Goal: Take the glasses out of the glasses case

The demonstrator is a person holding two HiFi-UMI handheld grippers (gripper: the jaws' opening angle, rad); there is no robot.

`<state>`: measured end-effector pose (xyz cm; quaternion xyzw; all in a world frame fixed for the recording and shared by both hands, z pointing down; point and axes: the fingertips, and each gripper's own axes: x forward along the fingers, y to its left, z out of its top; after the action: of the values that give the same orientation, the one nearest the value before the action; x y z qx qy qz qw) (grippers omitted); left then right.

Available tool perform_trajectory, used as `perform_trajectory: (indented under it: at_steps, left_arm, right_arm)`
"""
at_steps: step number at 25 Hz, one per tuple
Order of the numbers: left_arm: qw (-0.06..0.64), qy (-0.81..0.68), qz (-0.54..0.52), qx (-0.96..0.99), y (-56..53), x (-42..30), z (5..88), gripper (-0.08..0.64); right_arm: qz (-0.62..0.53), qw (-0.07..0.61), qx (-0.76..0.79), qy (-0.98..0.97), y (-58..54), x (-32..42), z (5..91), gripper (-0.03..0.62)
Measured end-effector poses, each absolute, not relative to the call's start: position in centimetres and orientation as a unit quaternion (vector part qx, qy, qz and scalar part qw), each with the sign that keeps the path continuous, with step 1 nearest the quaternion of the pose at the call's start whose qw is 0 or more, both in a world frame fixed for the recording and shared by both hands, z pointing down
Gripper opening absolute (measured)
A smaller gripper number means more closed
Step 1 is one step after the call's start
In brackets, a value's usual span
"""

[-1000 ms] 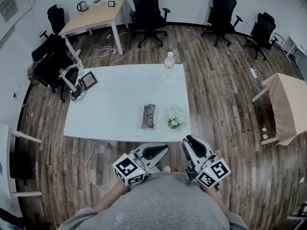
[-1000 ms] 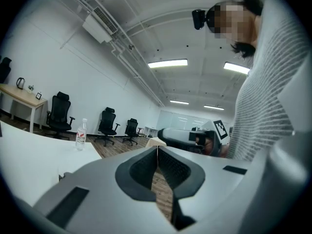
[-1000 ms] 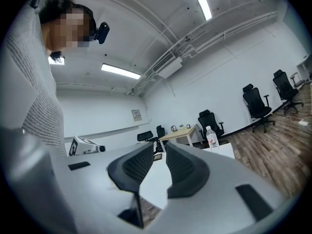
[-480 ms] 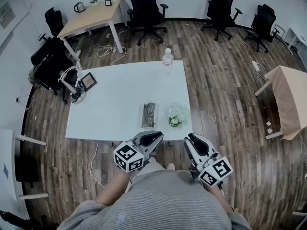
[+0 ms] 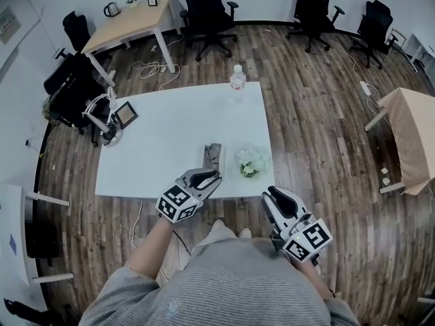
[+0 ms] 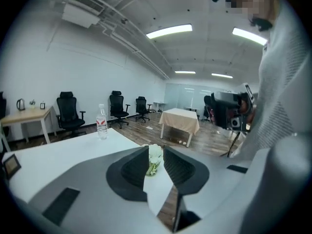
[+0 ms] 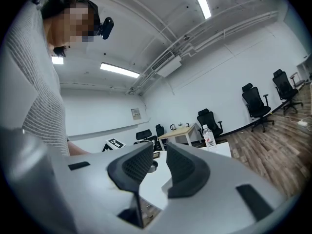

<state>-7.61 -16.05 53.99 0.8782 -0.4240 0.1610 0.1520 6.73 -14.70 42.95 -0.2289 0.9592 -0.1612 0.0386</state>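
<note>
Wood-plank flooring surrounded a white table (image 5: 170, 141), with black office chairs (image 5: 204, 5) along the far wall. On the table, a gray glasses case (image 5: 214, 153) lay near the front edge, toward the right corner, just left of a small bunch of white flowers (image 5: 251, 161). Its contents could not be made out. A water bottle (image 5: 237, 83) stood at the far edge and a picture frame (image 5: 126, 115) at the left edge.

The left gripper (image 5: 207, 178) hung over the front edge, its tips just beside the near end of the case. Its fingers stood narrowly apart and held nothing. The right gripper (image 5: 274, 197) was off the table, in front of the front right corner. Its fingers were likewise narrowly parted and empty.
</note>
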Motion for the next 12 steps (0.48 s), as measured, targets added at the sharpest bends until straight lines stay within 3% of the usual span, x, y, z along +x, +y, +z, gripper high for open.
perform_trajectory:
  at_steps: [12]
  left_arm:
    - [-0.090, -0.231, 0.444, 0.861, -18.1, -9.9, 58.4, 0.083]
  right_arm:
    - [-0.163, 0.034, -0.237, 0.957, -15.5, 6.3, 43.0, 0.081]
